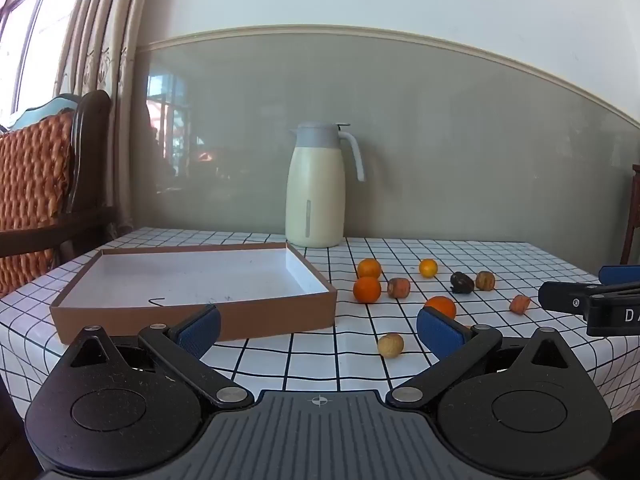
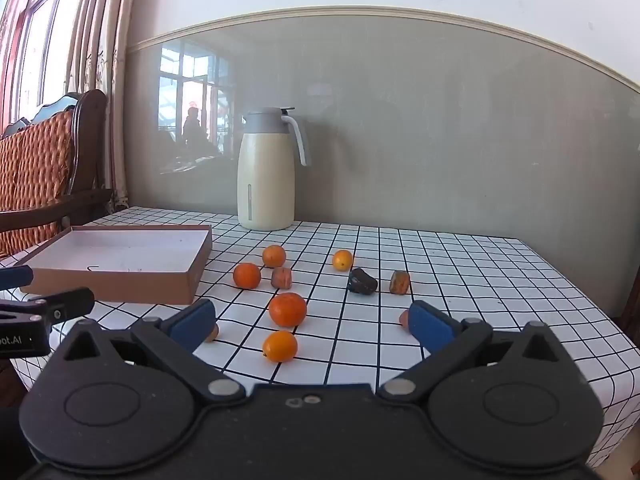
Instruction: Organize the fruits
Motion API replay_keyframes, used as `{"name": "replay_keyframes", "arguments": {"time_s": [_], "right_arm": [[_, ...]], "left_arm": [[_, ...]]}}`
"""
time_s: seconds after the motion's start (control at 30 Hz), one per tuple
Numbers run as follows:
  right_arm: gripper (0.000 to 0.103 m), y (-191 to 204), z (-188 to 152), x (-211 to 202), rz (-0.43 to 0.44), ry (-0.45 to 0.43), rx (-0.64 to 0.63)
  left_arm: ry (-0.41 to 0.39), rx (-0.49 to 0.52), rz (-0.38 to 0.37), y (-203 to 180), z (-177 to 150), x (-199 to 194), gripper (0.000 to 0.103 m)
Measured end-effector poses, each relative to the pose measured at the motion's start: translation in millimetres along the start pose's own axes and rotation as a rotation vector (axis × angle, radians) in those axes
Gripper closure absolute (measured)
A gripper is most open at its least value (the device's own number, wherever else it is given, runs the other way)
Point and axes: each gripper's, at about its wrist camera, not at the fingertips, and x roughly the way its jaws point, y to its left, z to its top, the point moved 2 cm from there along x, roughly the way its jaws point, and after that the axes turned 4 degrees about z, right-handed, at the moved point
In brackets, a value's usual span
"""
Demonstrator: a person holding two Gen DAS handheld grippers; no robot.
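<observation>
A shallow brown box (image 1: 192,308) with a white empty inside lies on the left of the checked table; it also shows in the right wrist view (image 2: 120,284). Several oranges (image 1: 367,289) (image 2: 287,309) and small brownish and dark fruits (image 1: 462,282) (image 2: 362,281) lie scattered right of it. A small pale fruit (image 1: 390,345) lies nearest my left gripper (image 1: 318,332), which is open and empty above the table's front. My right gripper (image 2: 312,326) is open and empty, with a small orange (image 2: 280,346) between and just beyond its fingers.
A cream thermos jug (image 1: 316,188) (image 2: 266,172) stands at the back against the grey wall. A wooden chair with an orange cushion (image 1: 36,196) stands left of the table. The tablecloth (image 2: 480,280) hangs over the front and right edges.
</observation>
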Motion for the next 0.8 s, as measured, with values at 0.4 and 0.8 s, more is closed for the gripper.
{"name": "replay_keyframes", "arguments": {"time_s": [0.4, 0.8], "right_arm": [[0.006, 0, -1, -2, 0.004, -0.004, 0.01], [0.006, -2, 0, -1, 0.005, -0.007, 0.009]], "left_arm": [[0.005, -0.033, 0.0, 10, -3, -6, 0.0], [-0.009, -0.034, 0.012, 15, -3, -5, 0.0]]}}
